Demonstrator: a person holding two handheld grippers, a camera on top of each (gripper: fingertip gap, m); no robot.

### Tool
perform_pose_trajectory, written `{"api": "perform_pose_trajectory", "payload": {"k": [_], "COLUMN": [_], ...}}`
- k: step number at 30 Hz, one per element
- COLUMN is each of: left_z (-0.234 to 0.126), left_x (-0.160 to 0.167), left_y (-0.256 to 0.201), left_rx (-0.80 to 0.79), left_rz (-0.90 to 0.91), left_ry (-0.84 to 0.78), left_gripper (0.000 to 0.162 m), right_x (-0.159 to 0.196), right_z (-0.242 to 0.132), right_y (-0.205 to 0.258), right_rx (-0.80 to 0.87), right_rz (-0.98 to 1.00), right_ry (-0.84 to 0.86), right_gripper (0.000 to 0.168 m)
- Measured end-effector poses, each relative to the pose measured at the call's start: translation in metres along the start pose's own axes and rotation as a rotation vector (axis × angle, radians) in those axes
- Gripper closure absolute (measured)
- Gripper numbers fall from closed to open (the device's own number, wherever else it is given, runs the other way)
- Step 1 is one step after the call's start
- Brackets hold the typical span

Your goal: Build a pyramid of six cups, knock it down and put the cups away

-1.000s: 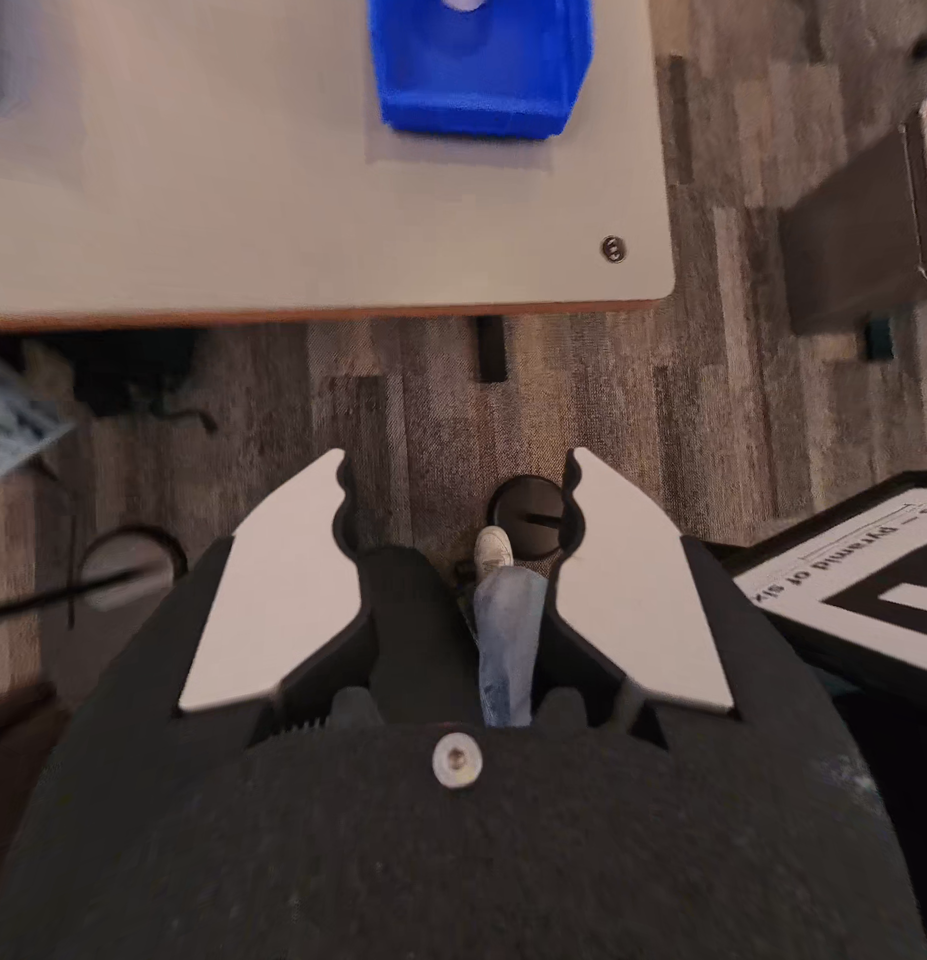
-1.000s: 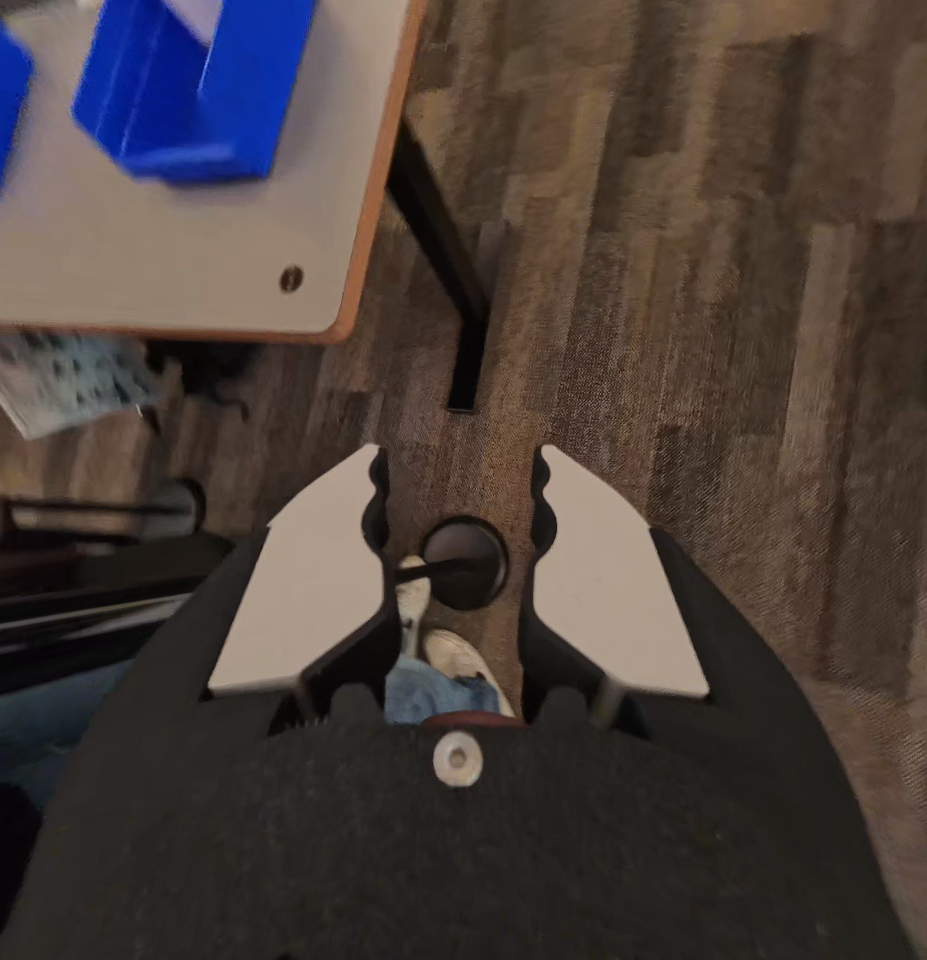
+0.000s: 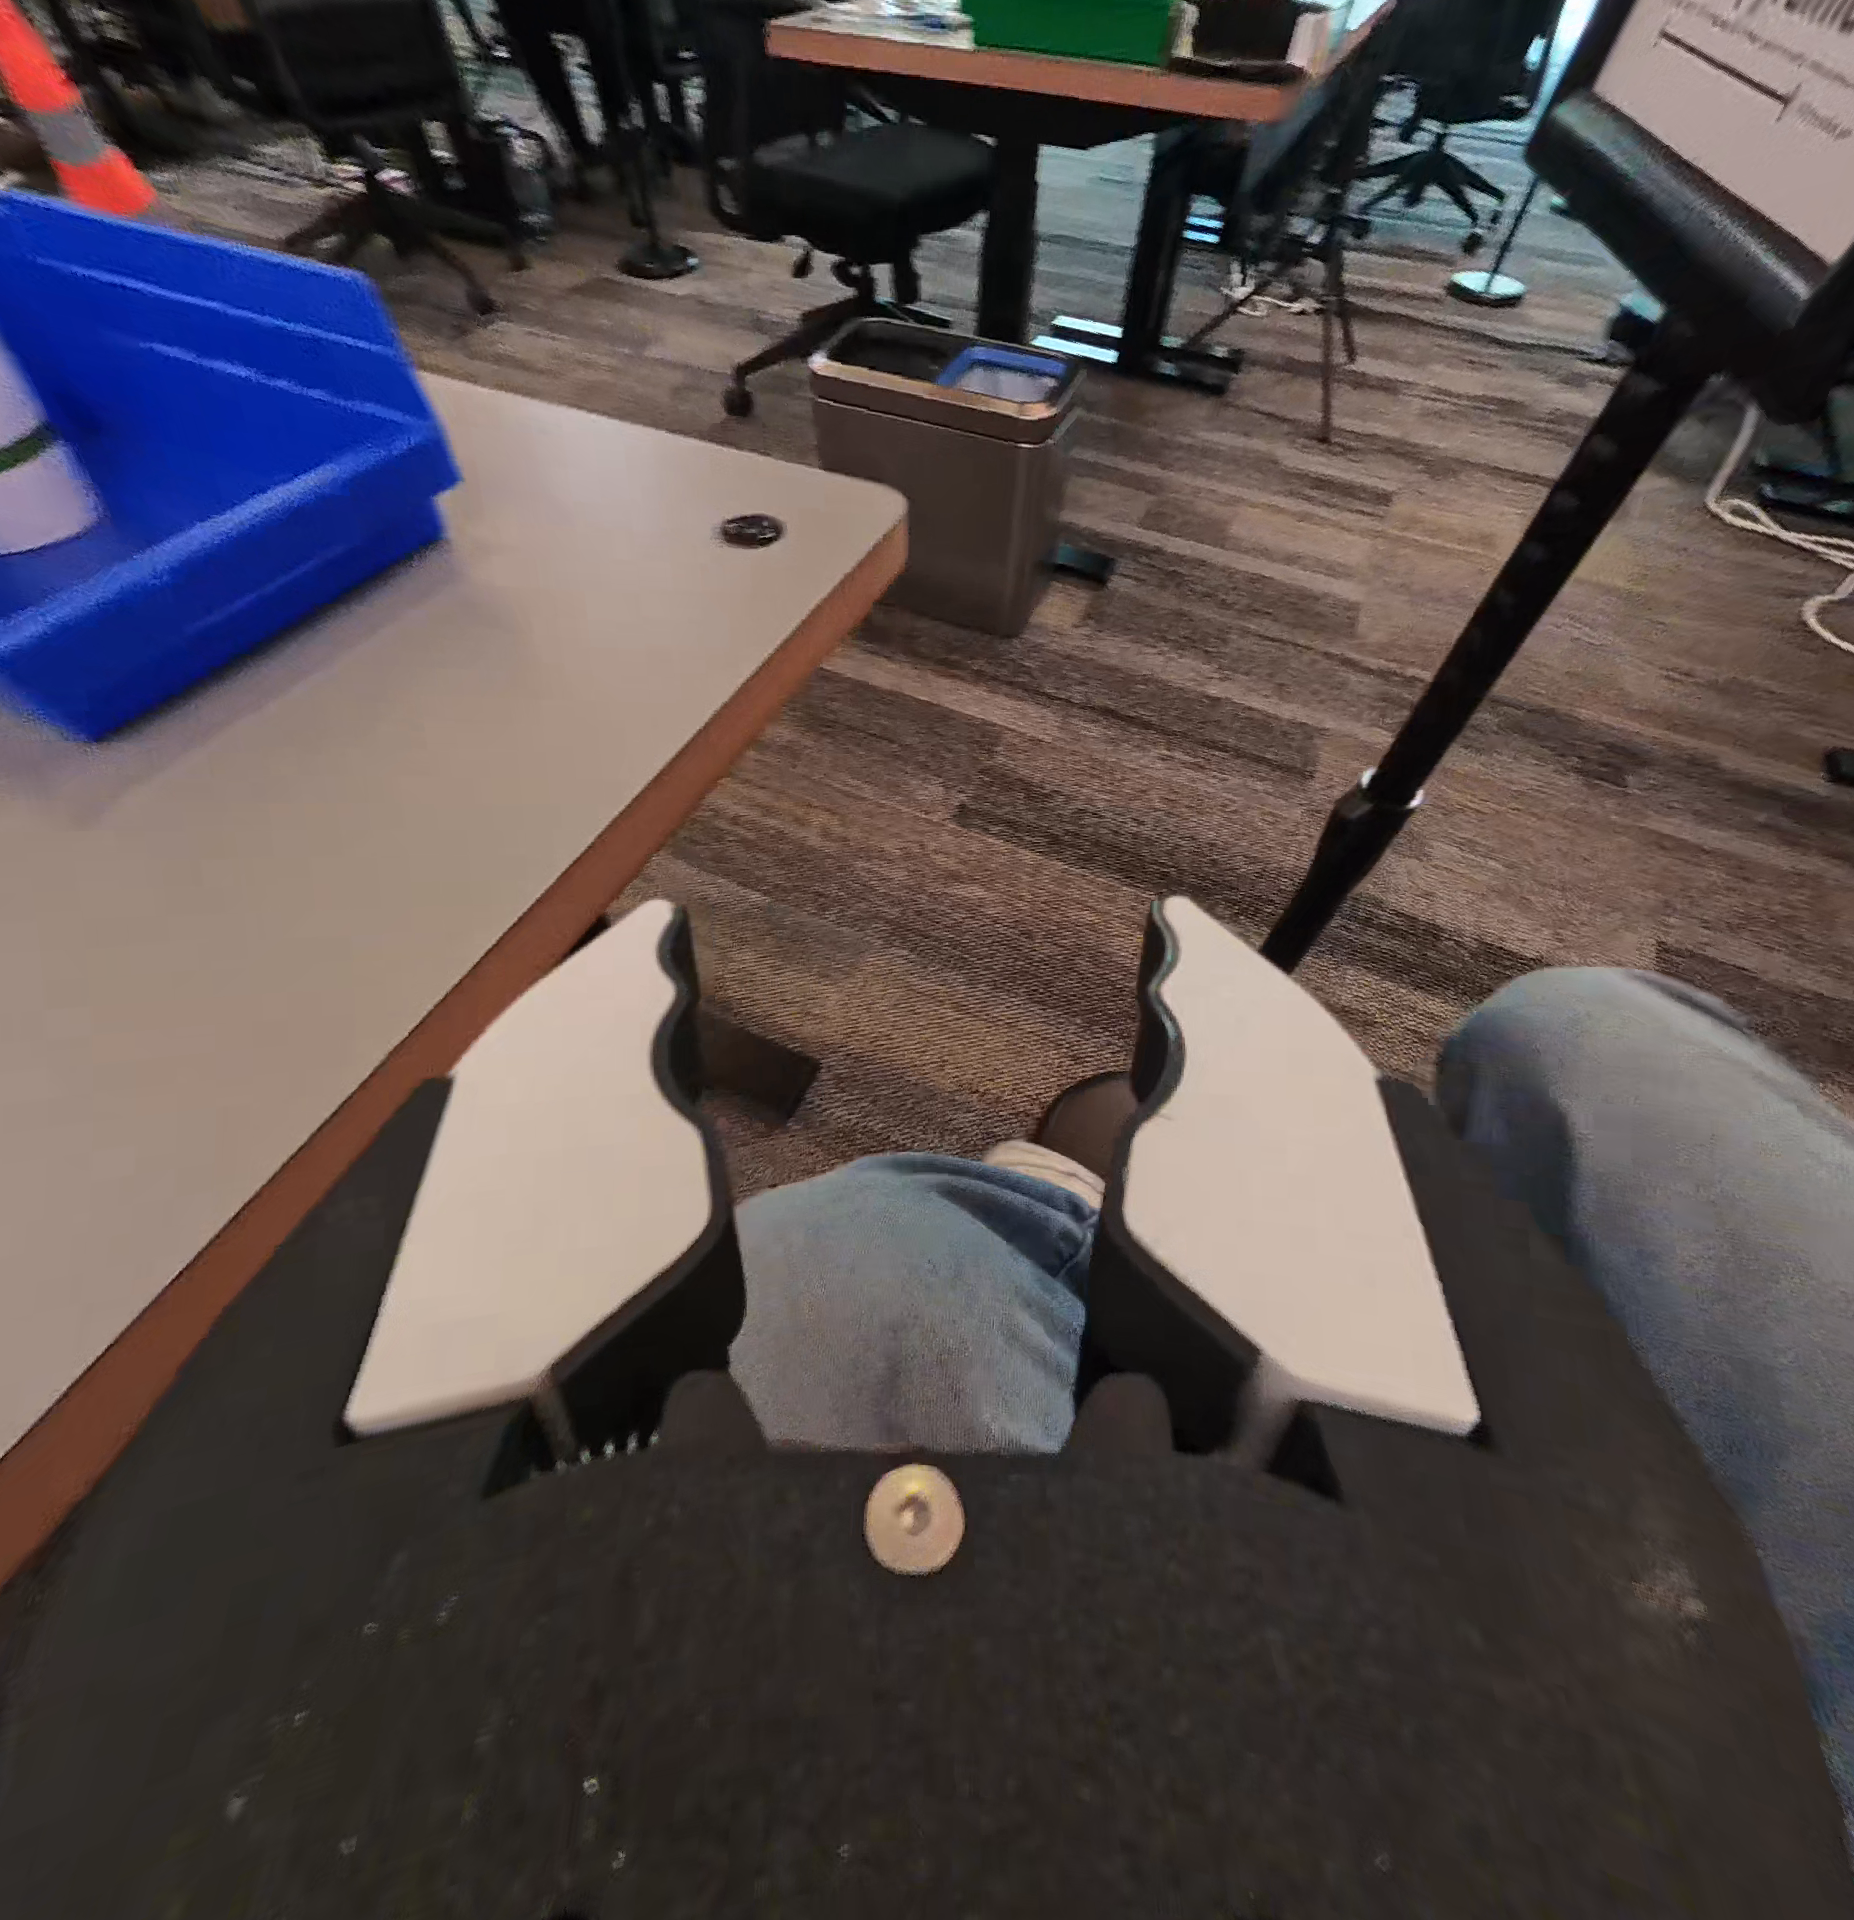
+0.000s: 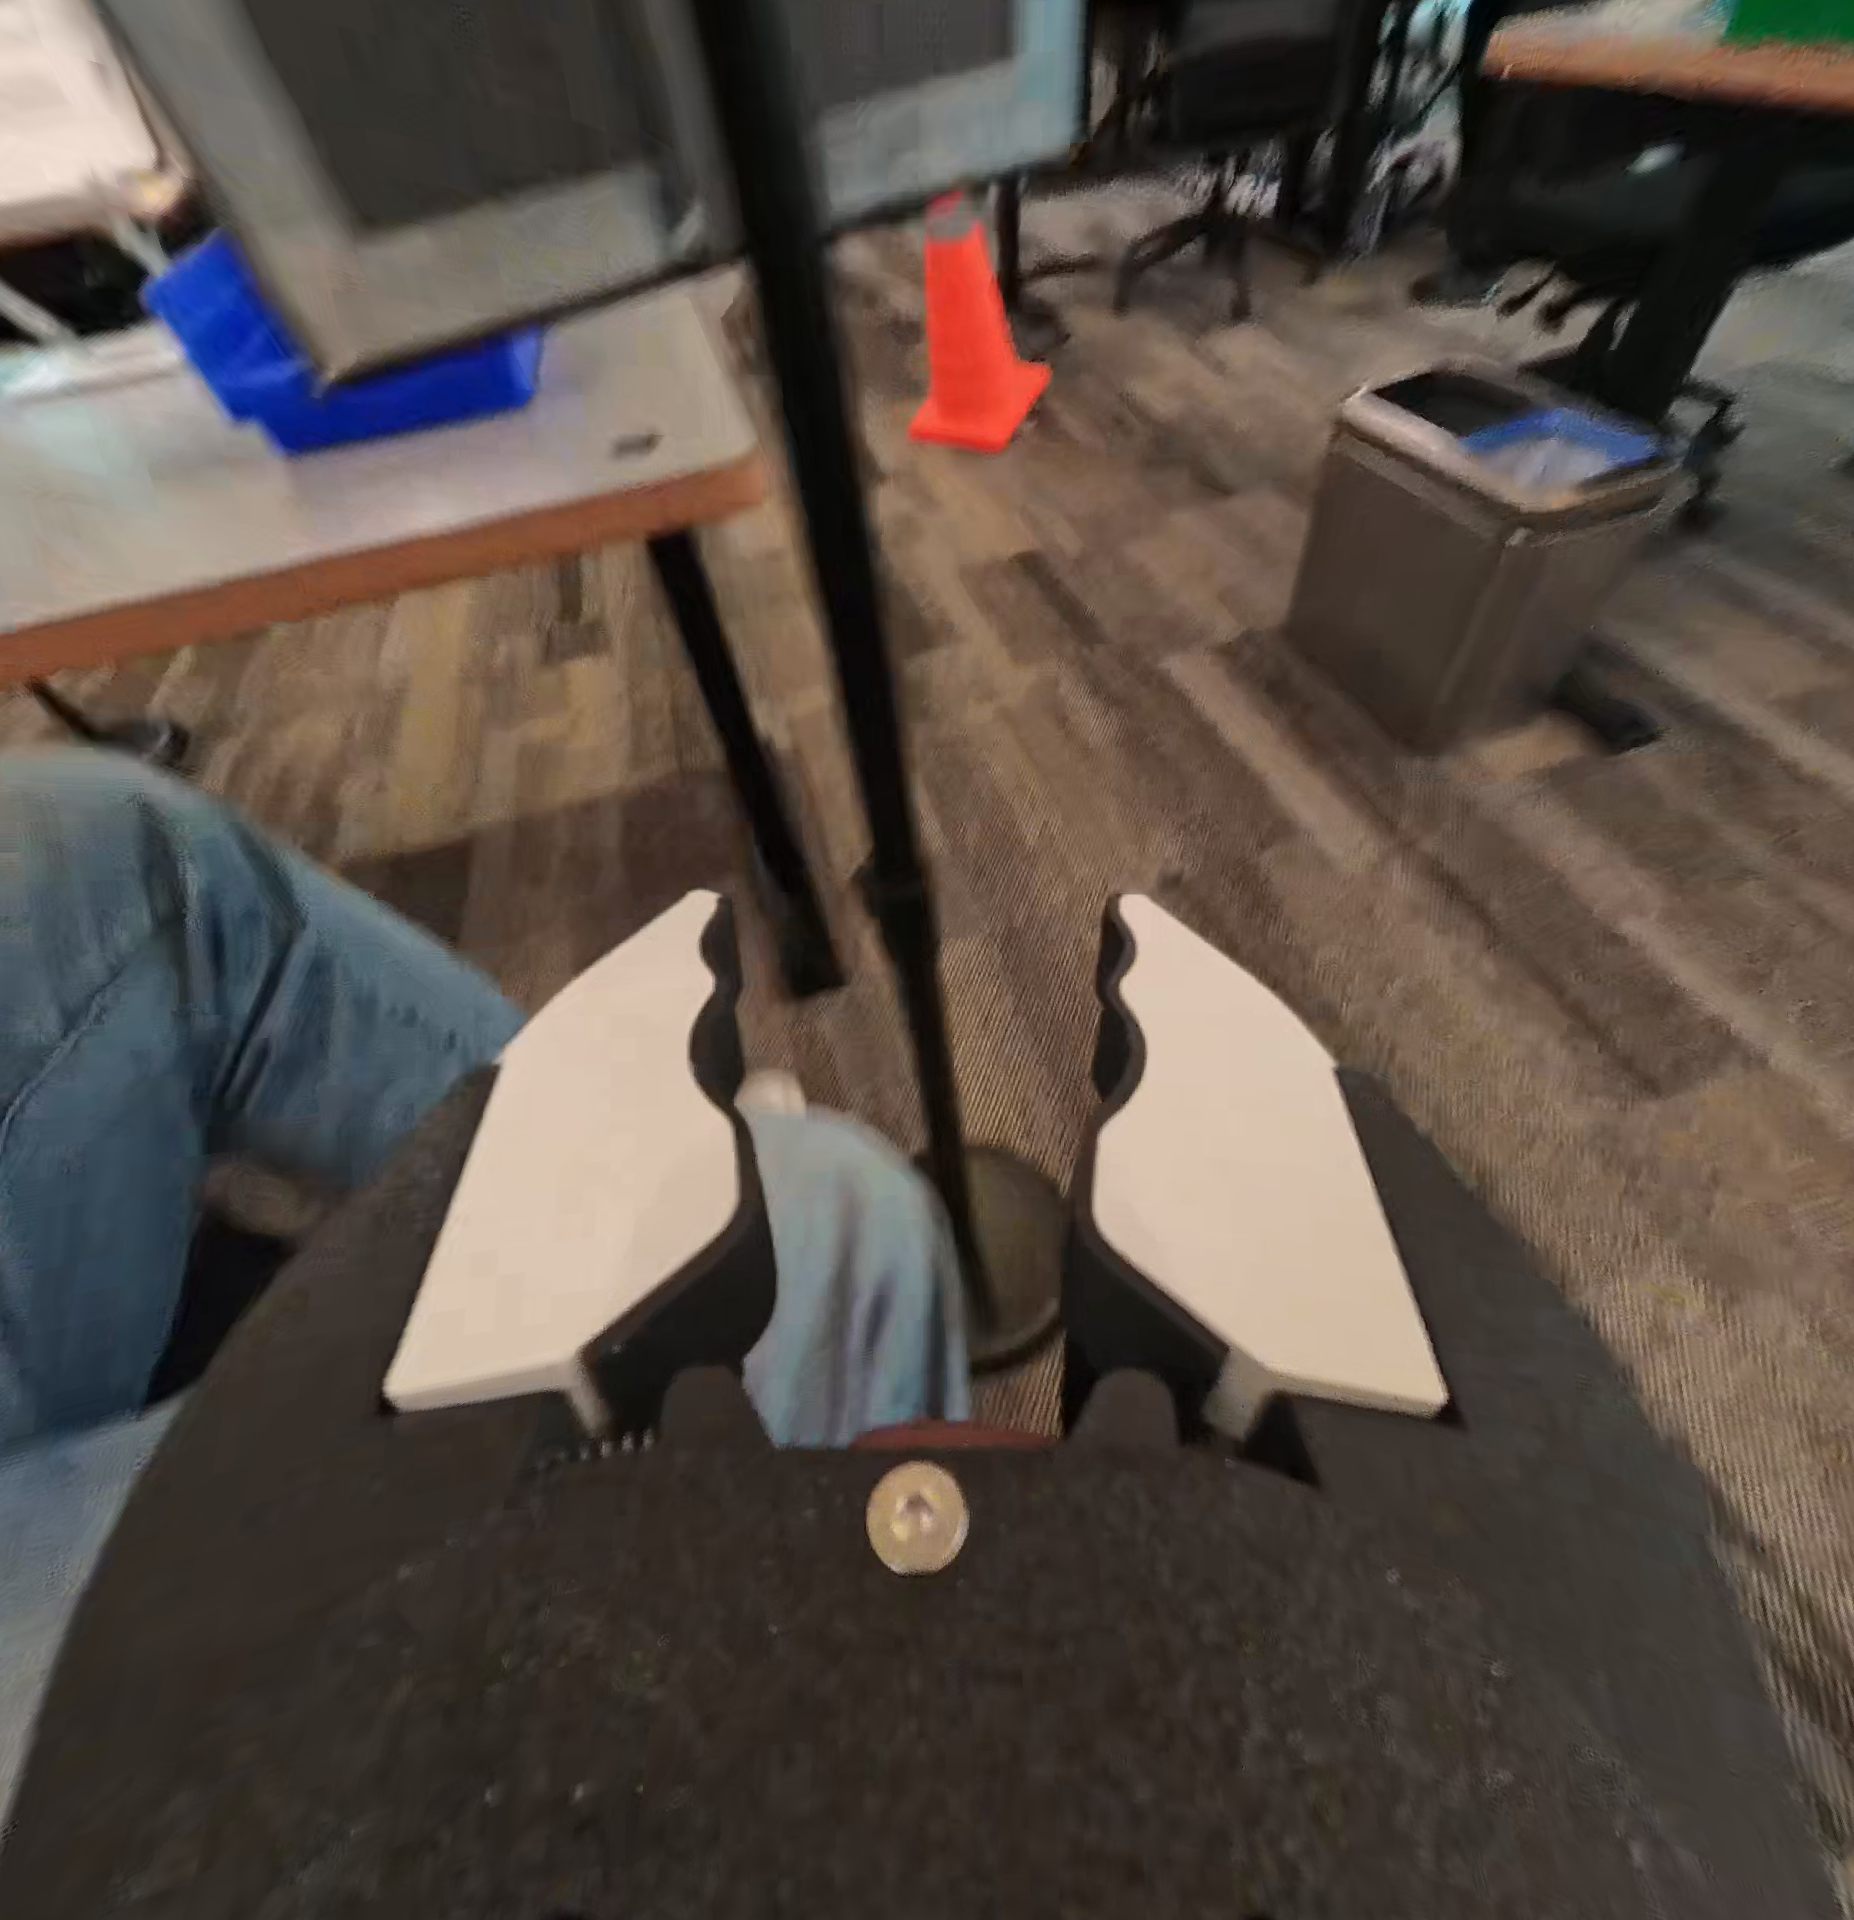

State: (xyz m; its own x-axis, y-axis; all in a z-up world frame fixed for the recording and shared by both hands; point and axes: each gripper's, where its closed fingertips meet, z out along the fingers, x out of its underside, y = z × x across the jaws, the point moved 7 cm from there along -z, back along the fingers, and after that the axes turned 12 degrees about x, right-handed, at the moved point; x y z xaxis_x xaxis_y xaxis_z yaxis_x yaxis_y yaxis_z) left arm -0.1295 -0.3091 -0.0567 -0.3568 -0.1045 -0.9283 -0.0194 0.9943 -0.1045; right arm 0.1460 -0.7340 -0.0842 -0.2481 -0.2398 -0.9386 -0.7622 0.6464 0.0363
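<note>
Grey table (image 3: 279, 831) at left, white green-banded cup (image 3: 9, 457) upright in blue bin (image 3: 227, 499), left gripper (image 3: 918, 935) and right gripper (image 4: 918, 930) both spread, empty

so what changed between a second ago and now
Both grippers tipped up from pointing straight down at the floor to looking out across the room. The left gripper now faces past the table corner with the blue bin; the right gripper faces a black pole. Both stayed open and empty.

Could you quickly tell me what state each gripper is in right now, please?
Left gripper: open, holding nothing.
Right gripper: open, holding nothing.
</note>
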Motion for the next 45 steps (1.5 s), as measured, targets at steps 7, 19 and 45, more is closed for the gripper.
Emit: {"api": "perform_pose_trajectory", "payload": {"k": [7, 19, 45], "left_z": [-0.067, -0.114, -0.273], "left_x": [0.005, 0.045, 0.123], "left_y": [0.000, 0.041, 0.122], "left_rx": [-0.044, -0.237, -0.736], "left_rz": [-0.105, -0.215, -0.305], "left_ry": [-0.102, -0.091, -0.040], "left_gripper": [0.077, 0.078, 0.077], "right_x": [0.032, 0.039, -0.056], "right_z": [-0.093, -0.019, 0.159], "right_y": [0.125, 0.260, 0.365], "right_rx": [-0.128, -0.226, -0.469], "right_rz": [0.063, -0.119, -0.423], "right_ry": [0.063, 0.030, -0.136], "right_gripper": [0.096, 0.101, 0.103]}}
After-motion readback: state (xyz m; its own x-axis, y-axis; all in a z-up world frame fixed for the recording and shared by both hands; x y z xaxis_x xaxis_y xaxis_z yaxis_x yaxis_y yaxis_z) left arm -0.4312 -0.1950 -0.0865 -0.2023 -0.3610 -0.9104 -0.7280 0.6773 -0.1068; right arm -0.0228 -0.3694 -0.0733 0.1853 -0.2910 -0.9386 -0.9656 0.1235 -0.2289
